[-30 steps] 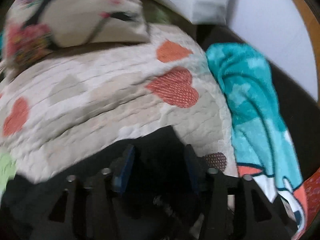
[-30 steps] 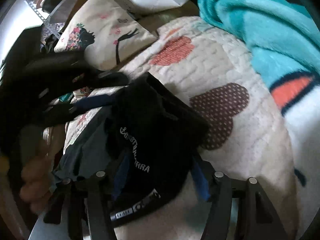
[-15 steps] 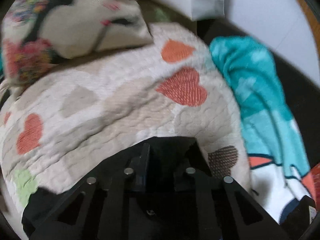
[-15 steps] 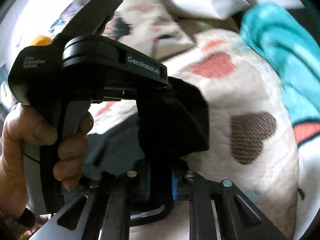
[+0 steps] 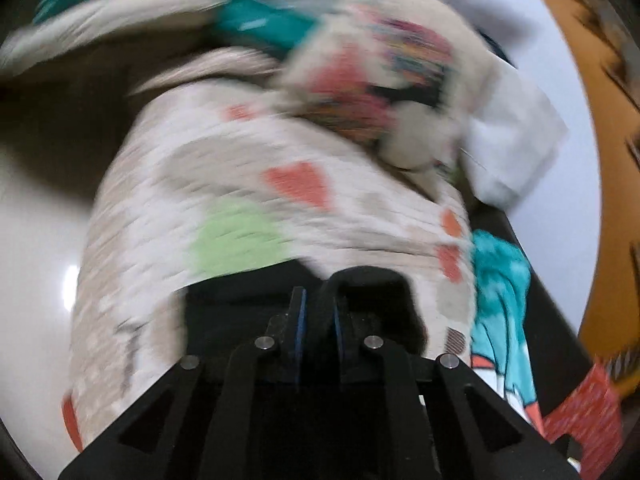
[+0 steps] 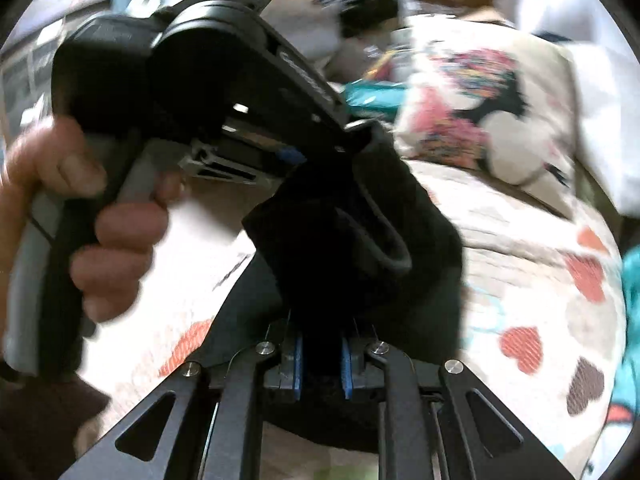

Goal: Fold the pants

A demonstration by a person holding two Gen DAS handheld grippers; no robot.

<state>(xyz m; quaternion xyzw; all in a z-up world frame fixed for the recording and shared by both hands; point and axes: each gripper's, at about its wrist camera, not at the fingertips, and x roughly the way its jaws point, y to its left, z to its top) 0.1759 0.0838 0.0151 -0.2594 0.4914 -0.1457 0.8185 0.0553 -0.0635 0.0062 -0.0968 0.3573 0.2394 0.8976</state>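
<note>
- Left wrist view: the left gripper (image 5: 318, 318) has its fingers drawn nearly together, pinching a fold of the black pants (image 5: 372, 292). The blue pads sit on either side of a thin ridge of cloth.
- Same view: the pants lie right at the fingertips and spread toward 9 o'clock along the lower edge of the heart-print quilt (image 5: 248, 184). A printed cushion (image 5: 384, 92) sits at 1 o'clock, a teal blanket (image 5: 500, 280) at 3 o'clock. Picture heavily smeared; finer detail not readable.
- Right wrist view: the right gripper (image 6: 322, 364) also has its fingers closed on the pants (image 6: 360, 240), the dark cloth filling the narrow gap between the blue pads.
- Same view: from those fingers the cloth rises toward 12 o'clock to the left gripper's (image 6: 248, 92) fingertips. A hand (image 6: 80, 208) at 9 o'clock holds that gripper.
- Judgement: the held stretch runs roughly along the line between the two grips, which stand near each other. Both are equally on the cloth; the next move likely turns on drawing them apart to stretch this edge over the quilt (image 6: 520, 280).
</note>
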